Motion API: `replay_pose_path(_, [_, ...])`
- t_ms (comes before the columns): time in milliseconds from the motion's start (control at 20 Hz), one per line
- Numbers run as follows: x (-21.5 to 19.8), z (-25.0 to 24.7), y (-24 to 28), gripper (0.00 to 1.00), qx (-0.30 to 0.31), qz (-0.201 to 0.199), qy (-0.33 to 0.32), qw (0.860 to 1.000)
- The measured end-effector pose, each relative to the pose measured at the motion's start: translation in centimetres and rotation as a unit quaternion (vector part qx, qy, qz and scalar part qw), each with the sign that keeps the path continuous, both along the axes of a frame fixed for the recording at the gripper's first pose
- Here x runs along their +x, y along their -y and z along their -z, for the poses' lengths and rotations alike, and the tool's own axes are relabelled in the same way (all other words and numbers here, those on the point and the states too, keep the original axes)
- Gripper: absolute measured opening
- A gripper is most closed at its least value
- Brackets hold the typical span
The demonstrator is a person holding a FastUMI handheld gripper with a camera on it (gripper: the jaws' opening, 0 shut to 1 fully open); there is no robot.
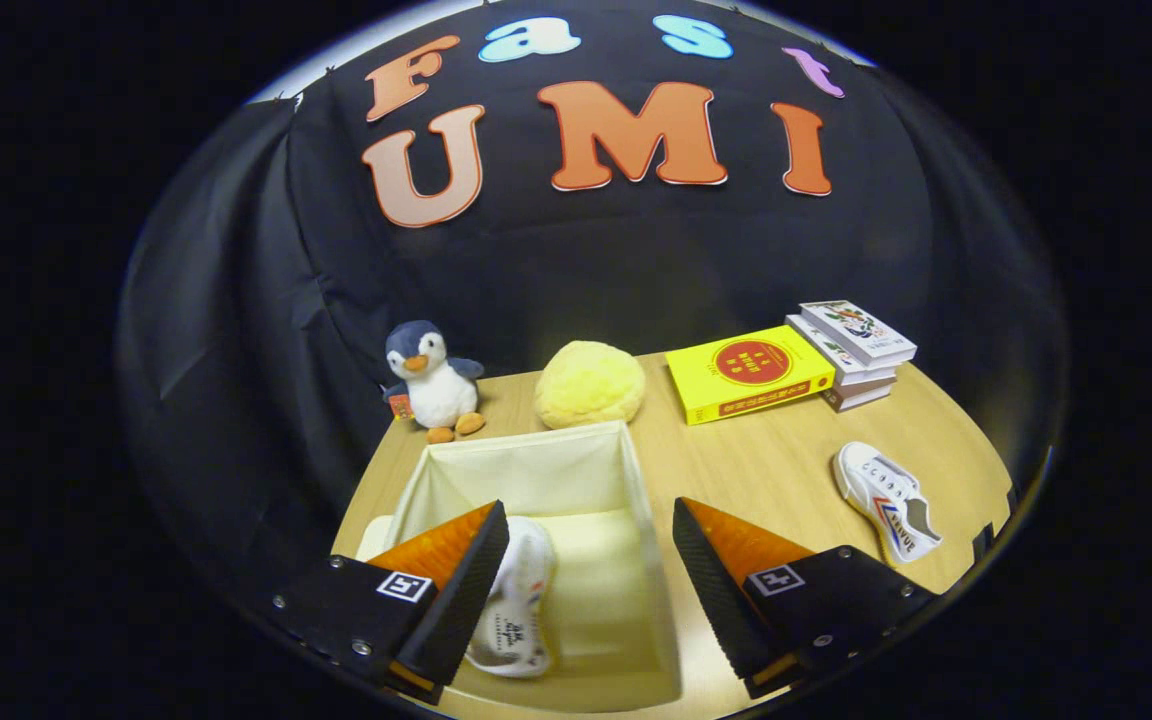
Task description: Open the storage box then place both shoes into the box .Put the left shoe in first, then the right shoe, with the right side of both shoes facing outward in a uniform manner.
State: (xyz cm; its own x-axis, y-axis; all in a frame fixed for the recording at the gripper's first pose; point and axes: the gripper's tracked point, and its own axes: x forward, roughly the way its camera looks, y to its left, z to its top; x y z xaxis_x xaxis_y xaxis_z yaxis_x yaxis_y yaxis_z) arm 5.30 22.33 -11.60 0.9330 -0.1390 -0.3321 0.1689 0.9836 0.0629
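Hovering over the open storage box (536, 470), the gripper (591, 580) is held with fingers released and empty. One shoe (516, 610) is seen inside, beside the left finger. The other shoe (886, 500) lies on the desk (736, 460) at two o'clock; it should be gripped mid-body, orientation matched.

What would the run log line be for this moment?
box: open | shoe in box: on its side | second shoe: on table | hand-held gripper: open, empty, over box
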Motion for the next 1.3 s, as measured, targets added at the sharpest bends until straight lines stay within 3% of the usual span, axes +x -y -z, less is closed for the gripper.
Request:
replay_pose_path(500, [-3.6,1.2,17.8,0.99,-0.002,0.076,-0.009,0.997])
replay_pose_path(950, [-5.2,6.2,29.5,0.99,-0.021,0.087,-0.053,0.995])
replay_pose_path(1300, [-5.7,11.7,34.6,0.99,-0.036,0.081,-0.108,0.99])
